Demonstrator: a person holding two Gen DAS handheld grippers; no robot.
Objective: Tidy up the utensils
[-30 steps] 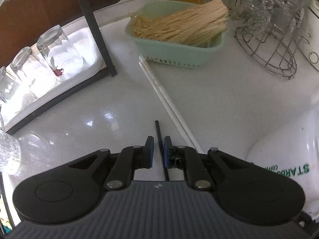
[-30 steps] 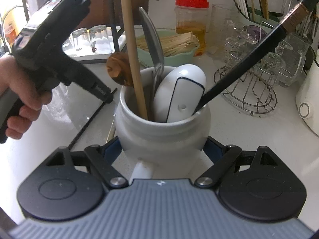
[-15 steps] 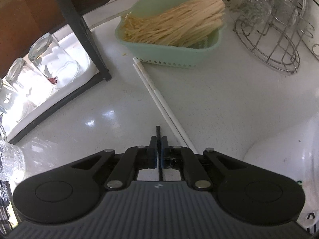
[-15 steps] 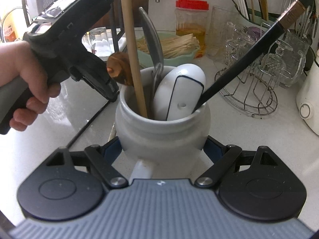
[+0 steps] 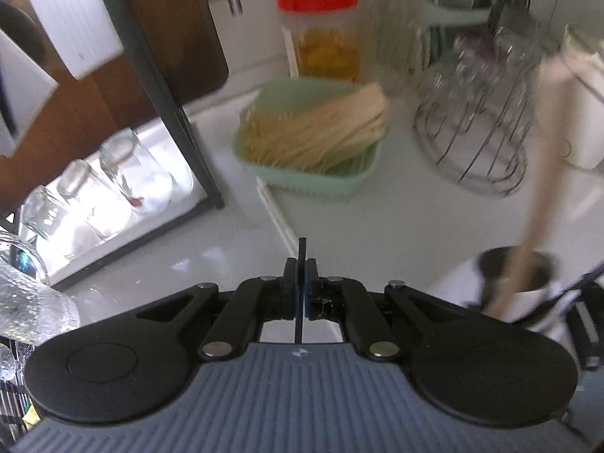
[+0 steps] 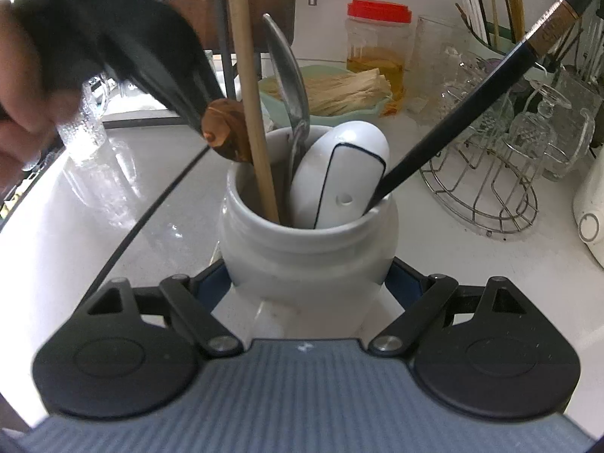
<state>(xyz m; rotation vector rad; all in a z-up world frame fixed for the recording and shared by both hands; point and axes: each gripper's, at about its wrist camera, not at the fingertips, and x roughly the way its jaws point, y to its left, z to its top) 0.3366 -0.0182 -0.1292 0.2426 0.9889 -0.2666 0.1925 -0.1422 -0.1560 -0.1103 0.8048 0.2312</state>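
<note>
- Black, thin chopstick [image 5: 302, 260] is pinched between the closed pads of the left gripper [image 5: 301, 270] in the left wrist view; its tip juts out just past the fingertips, above the white counter [image 5: 396, 234].
- Beyond it, far across the counter, a green basket [image 5: 313, 181] holds pale sticks, with a red-lidded jar [image 5: 319, 30] behind and a wire rack [image 5: 479, 143] to the right.
- At the right edge stands the white crock [image 5: 528, 298], blurred.
- White ceramic fills the right wrist view: the right gripper [image 6: 309, 275] clamps the crock [image 6: 309, 249] by both sides, near the camera.
- Inside the crock stand a wooden stick [image 6: 249, 94], a metal spoon [image 6: 288, 75], a white ladle [image 6: 339, 173] and a black-handled utensil [image 6: 472, 113].
- The left gripper [image 6: 196, 119] hangs blurred at upper left, a hand [image 6: 26, 87] on it, the chopstick [image 6: 158, 196] slanting down toward the counter [image 6: 434, 256].
</note>
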